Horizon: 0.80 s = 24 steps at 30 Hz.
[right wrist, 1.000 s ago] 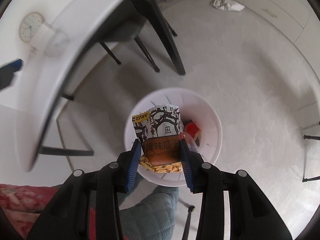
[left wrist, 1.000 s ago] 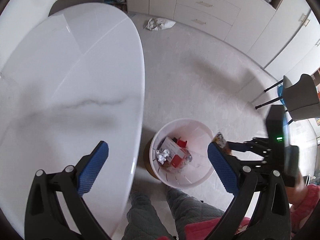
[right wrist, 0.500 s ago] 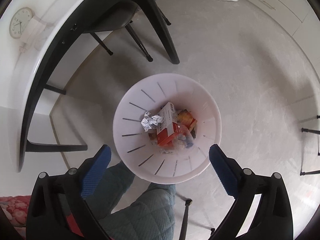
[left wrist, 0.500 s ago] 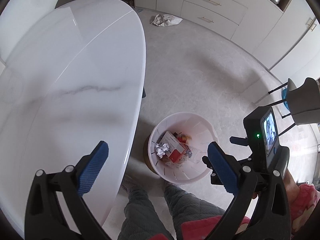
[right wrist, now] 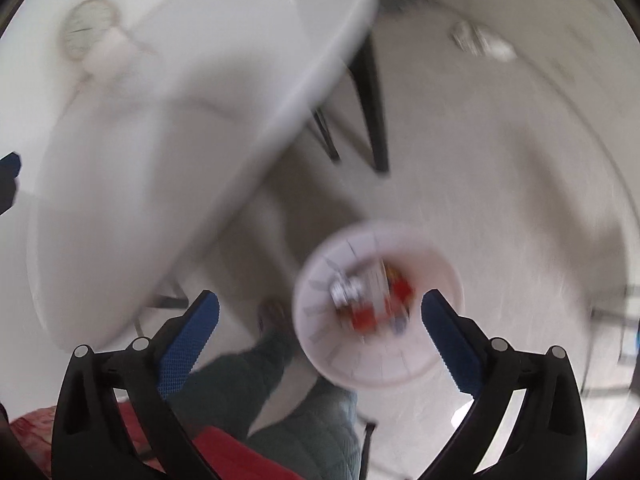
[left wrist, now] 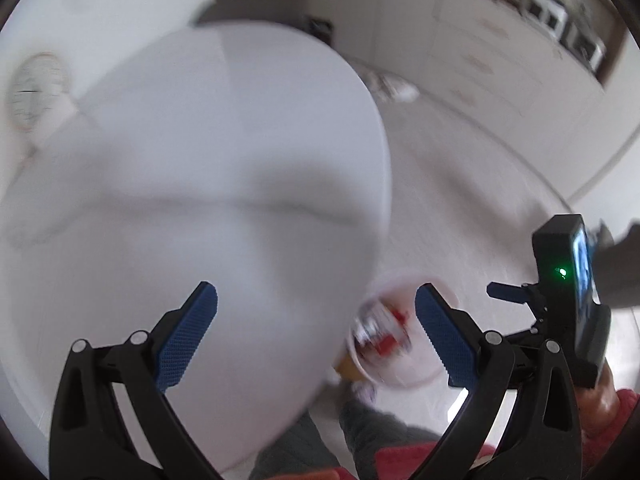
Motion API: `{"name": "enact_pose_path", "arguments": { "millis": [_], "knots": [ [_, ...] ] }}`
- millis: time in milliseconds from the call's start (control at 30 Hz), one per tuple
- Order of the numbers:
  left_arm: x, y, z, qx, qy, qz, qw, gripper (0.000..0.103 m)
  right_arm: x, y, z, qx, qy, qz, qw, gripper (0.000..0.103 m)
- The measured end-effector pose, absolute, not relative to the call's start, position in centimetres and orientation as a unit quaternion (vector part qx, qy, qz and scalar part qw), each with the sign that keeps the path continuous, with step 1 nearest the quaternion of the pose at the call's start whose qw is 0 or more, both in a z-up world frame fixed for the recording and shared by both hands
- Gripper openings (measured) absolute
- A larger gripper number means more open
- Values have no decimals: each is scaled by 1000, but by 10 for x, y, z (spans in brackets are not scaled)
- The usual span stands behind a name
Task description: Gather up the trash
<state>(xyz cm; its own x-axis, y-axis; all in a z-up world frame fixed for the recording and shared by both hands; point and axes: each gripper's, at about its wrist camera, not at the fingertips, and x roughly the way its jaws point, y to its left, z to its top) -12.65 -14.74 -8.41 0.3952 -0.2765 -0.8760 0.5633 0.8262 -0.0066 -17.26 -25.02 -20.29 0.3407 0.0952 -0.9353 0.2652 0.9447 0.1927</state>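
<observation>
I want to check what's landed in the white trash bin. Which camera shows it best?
The right wrist view: the whole white trash bin shows, rim and contents, though motion-blurred. In the left wrist view the bin is partly hidden behind the table edge and the left gripper's finger.

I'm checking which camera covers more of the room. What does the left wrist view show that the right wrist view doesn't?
Only the left wrist view shows the right gripper's camera unit with its green light, and the wall cabinets. Only the right wrist view shows the black table legs and the person's teal trouser leg. Both show the white table, the wall clock, the blurred white bin holding trash, crumpled litter on the floor, and open, empty jaws.
</observation>
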Motion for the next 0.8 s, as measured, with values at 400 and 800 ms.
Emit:
{"name": "enact_pose_path", "arguments": {
  "millis": [400, 800],
  "knots": [
    [-88, -18, 121, 76, 277, -106, 952, 95, -62, -158, 44, 68, 388, 27, 919, 100],
    [-80, 37, 218, -23, 217, -35, 975, 95, -75, -111, 189, 36, 258, 9, 966, 101]
  ]
}}
